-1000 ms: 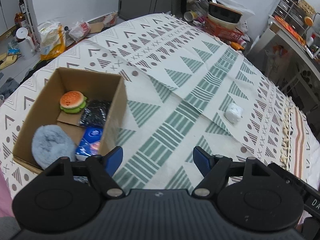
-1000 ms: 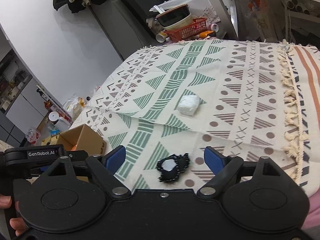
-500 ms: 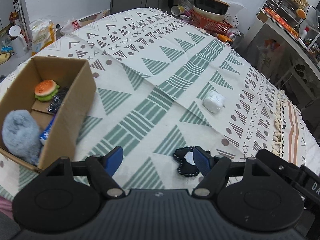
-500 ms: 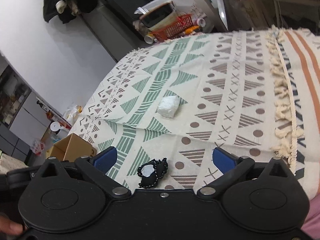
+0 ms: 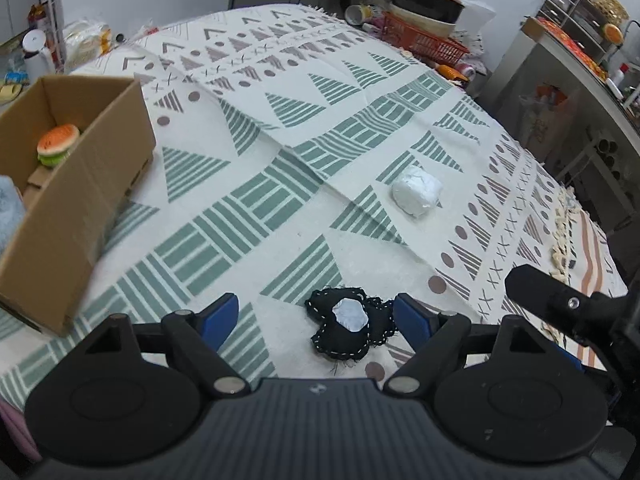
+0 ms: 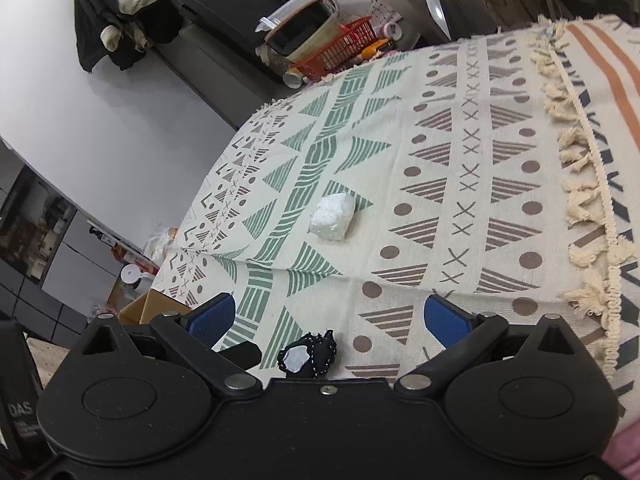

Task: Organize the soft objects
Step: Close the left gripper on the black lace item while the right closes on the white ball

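A black stitched soft toy (image 5: pixel 352 328) with a pale patch lies on the patterned cloth, just ahead of my left gripper (image 5: pixel 316 316), which is open with the toy close to its right finger. The toy (image 6: pixel 308 356) also shows low in the right wrist view, below my open right gripper (image 6: pixel 330 316). A white soft bundle (image 5: pixel 416 192) rests farther out on the cloth (image 6: pixel 332 216). An open cardboard box (image 5: pixel 72 184) stands at the left, holding a burger-shaped toy (image 5: pixel 58 148) and a grey fluffy item (image 5: pixel 10 208).
The cloth-covered table (image 5: pixel 280 128) ends in a tasselled fringe (image 6: pixel 580 184) at the right. A red basket (image 5: pixel 424 40) with bowls sits past the far edge, beside shelves and counters (image 5: pixel 580 48). The right gripper's black body (image 5: pixel 560 304) juts in at the left view's right side.
My left gripper has swung right and away from the box, bringing the black toy between its fingers' reach. The right gripper tilted and moved closer to the cloth.
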The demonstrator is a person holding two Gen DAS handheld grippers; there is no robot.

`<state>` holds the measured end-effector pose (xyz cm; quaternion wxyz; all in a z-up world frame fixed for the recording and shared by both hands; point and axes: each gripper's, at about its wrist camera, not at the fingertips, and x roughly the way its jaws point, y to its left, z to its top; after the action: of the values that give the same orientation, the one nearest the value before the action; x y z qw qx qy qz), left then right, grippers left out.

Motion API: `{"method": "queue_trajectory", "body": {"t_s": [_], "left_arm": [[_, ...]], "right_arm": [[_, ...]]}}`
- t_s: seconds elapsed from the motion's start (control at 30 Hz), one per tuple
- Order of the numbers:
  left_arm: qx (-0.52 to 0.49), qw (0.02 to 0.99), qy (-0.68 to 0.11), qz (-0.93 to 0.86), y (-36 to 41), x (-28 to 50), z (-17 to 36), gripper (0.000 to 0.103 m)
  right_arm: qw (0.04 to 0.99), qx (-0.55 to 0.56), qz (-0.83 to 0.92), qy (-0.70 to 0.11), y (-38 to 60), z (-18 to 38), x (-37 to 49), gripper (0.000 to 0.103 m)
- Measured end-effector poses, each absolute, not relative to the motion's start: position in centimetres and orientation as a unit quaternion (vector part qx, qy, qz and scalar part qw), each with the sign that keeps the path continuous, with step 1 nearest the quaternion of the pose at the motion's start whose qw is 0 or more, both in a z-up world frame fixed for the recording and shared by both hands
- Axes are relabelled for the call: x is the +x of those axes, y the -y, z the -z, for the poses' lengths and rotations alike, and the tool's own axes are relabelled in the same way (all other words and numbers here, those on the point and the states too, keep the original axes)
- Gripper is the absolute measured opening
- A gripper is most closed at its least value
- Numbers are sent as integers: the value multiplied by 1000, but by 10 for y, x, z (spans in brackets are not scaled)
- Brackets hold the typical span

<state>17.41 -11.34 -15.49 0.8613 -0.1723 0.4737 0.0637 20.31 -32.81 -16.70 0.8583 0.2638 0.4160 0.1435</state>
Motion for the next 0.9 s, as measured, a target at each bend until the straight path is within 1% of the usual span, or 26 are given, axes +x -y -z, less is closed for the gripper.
{"method": "queue_trajectory", "body": {"t_s": [0.13,0.27,0.33,0.37,0.4,0.43,0.5,0.57,0.73,0.9], "left_arm": [[-185,854,-482,-56,119,180,171,82],[-201,844,-494,-47,126,187,187,78],[-200,841,-501,-43,130,191,193,70],[-201,839,-504,-42,131,193,195,59],[-205,835,-508,-42,132,195,198,45],[-206,833,-511,-44,132,197,200,41],[-205,835,-509,-46,132,200,200,26],[-196,839,-506,-41,132,203,197,22],[-194,847,-492,-50,122,215,190,20],[-181,851,-490,-53,114,234,187,20]], "right_arm": [[849,285,-145,-422,333,177,213,96],[847,291,-138,-423,335,184,223,92],[848,291,-137,-421,333,187,229,91],[848,290,-138,-421,331,188,231,91],[849,290,-140,-420,329,189,234,91],[848,290,-141,-420,328,190,237,91],[847,291,-140,-422,326,193,243,91],[844,296,-140,-424,325,198,249,91],[845,300,-133,-421,323,207,264,90],[847,304,-135,-415,318,214,278,84]]}}
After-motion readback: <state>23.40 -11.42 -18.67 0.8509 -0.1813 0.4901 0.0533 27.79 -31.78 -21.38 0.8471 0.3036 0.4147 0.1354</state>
